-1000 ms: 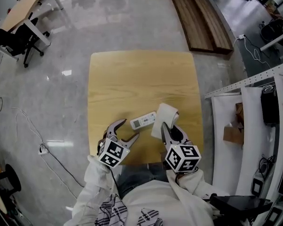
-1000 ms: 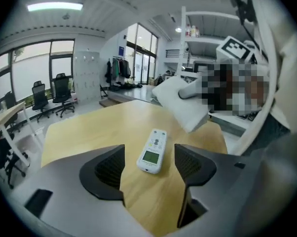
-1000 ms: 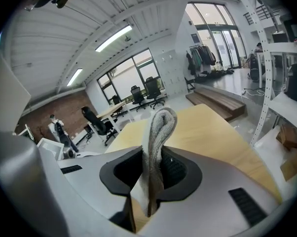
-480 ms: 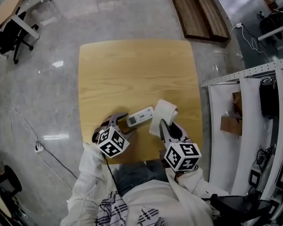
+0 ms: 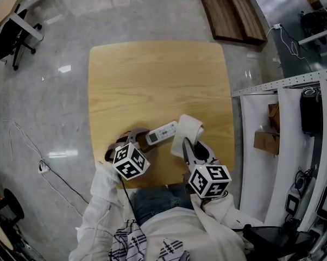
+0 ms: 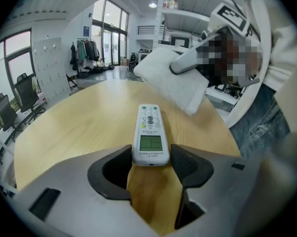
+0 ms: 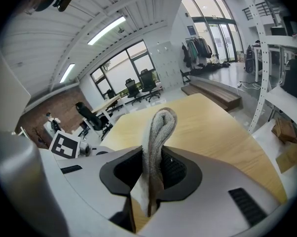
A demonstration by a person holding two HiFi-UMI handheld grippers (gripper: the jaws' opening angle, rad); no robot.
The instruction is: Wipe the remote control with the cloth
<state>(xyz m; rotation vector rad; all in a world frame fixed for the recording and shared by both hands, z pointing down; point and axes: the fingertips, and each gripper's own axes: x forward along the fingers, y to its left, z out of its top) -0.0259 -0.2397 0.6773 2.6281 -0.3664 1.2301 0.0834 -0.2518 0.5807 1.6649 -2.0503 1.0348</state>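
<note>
Behind left gripper in head view, remote control's near end.

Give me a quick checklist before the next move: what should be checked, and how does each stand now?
1. Cloth gripped: ok, the right gripper has its jaws shut on the cloth.
2. Remote between the left gripper jaws: ok, its near end sits there.
3. Left grip firm: not ok, the jaws have just been closing but a gap remains.
4. Remote flat on the table, buttons up: ok.
5. Cloth touching remote: not ok, held apart from it.
</note>
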